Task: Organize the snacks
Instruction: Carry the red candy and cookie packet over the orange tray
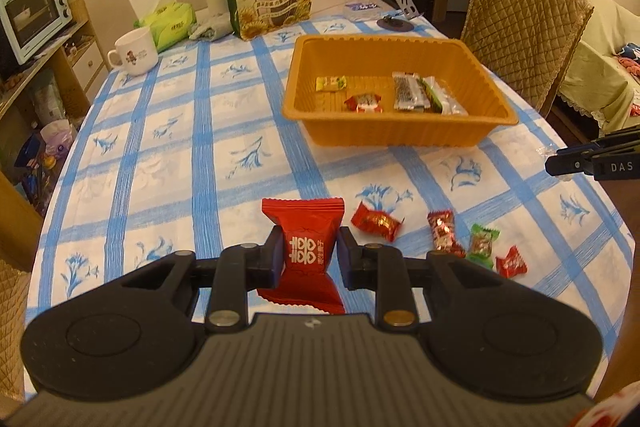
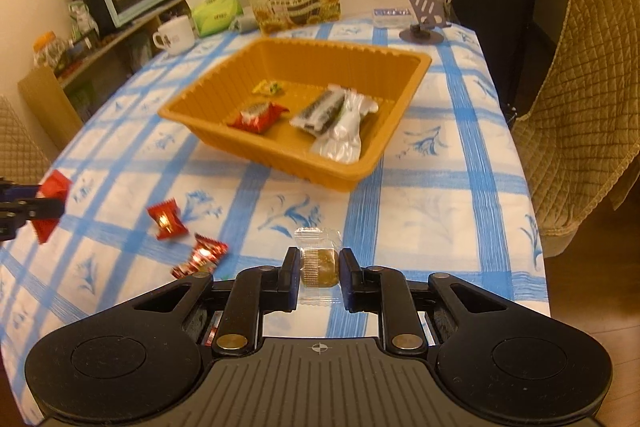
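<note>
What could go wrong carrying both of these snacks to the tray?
The left gripper pinches the large red wrapped snack at its middle only; its loose ends may let it slip. The right gripper holds a small clear-wrapped brown biscuit that could crush. Both heading for the orange plastic tray might collide.

The table wears a blue-and-white checked cloth, matt with a woven look. At upper right of the left wrist view the orange tray is thin ribbed plastic with a dull sheen. The big red packet is smooth matt film; the small candies are crinkled glossy foil. In the right wrist view the clear wrapper is shiny transparent plastic. The chair cover is quilted fabric. Both grippers look like matt black plastic with metal pins
</note>
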The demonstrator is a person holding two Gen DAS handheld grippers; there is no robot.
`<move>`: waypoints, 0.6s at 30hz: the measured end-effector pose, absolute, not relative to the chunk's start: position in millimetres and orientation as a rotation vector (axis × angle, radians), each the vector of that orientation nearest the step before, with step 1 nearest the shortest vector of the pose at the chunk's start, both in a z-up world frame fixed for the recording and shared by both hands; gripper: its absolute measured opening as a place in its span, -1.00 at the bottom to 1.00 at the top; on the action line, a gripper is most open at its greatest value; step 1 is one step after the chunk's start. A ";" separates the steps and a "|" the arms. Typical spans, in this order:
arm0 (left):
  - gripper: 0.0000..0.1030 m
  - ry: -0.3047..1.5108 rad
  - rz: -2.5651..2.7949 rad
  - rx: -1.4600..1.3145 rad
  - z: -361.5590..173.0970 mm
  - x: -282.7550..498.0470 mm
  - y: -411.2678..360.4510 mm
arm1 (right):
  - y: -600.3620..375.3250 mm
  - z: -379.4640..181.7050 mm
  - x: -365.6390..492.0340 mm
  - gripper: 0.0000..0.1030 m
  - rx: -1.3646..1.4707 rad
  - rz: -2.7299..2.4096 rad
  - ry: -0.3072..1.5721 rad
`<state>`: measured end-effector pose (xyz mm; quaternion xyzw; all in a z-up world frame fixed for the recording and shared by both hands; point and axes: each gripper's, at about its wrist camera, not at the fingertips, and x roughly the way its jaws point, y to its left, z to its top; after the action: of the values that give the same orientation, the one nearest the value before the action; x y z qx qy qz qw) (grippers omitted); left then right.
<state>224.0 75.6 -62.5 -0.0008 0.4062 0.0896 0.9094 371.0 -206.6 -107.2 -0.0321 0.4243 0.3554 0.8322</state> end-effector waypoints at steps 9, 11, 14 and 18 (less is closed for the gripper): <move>-0.52 0.780 0.131 0.043 -44.7 268.4 69.4 | -200.3 -80.9 387.0 -0.59 -0.015 0.779 0.853; -0.52 0.769 0.118 0.053 -41.0 281.3 68.7 | -197.4 -76.9 394.5 -0.59 -0.004 0.780 0.844; -0.52 0.758 0.100 0.071 -37.2 301.0 67.3 | -191.8 -71.7 406.1 -0.59 0.015 0.781 0.830; -0.52 0.750 0.072 0.094 -34.4 329.0 67.1 | -181.3 -67.7 423.4 -0.59 0.043 0.782 0.819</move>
<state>329.0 67.1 -34.4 0.0458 0.3660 0.0352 0.9288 423.4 -181.3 -67.7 0.0203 0.3878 0.3702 0.8439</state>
